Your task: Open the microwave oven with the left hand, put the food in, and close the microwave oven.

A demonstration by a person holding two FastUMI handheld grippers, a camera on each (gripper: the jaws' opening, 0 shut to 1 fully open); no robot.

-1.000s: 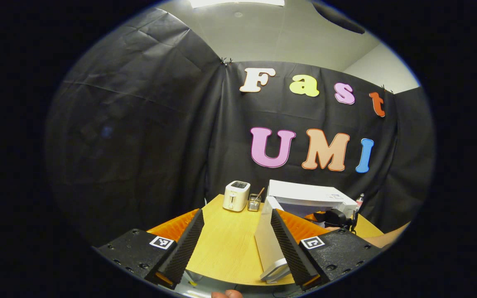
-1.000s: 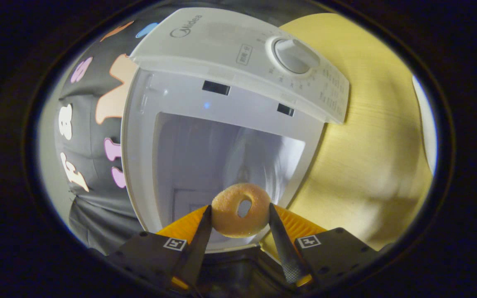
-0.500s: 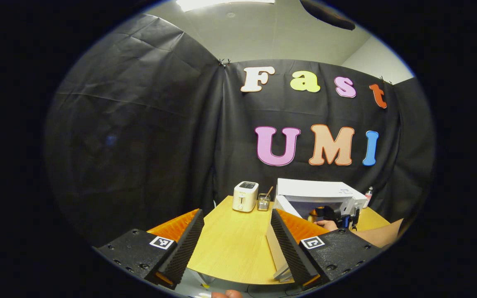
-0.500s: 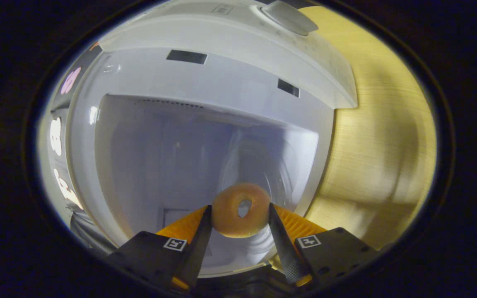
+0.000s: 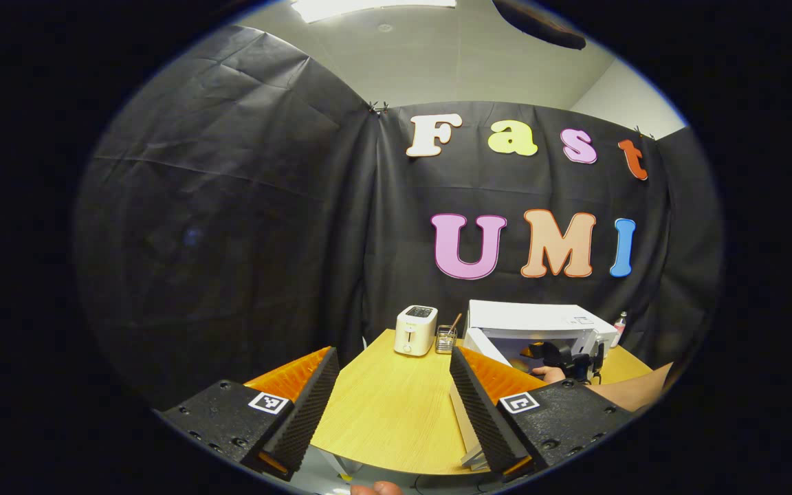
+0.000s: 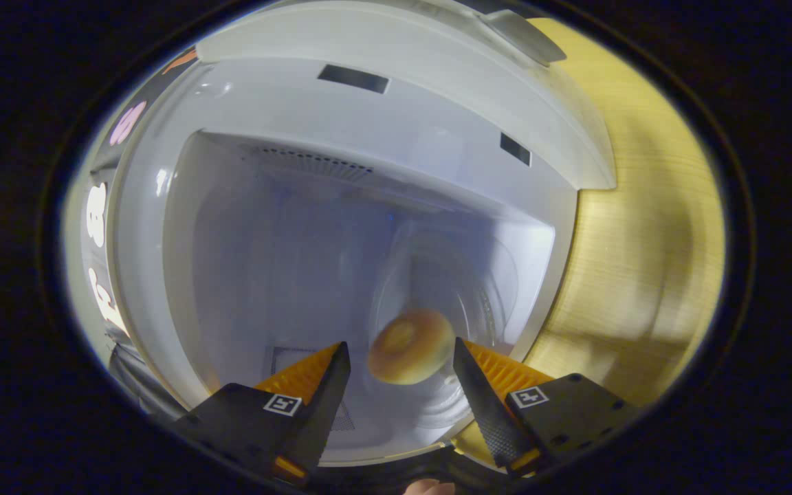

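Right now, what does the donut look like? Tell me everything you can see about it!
The donut is a small golden-brown ring with a dimple in the middle and a soft, baked look, though it is blurred. It sits inside the open microwave, over the round glass plate; whether it rests on it I cannot tell. The right gripper has its fingers spread on either side, with a gap between each finger and the donut, so nothing grips it.

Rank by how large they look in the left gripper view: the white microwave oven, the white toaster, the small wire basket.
1. White microwave oven, clearly largest.
2. White toaster.
3. Small wire basket, smallest.
All three stand at the far end of the wooden table, so nearness hardly distorts the order.
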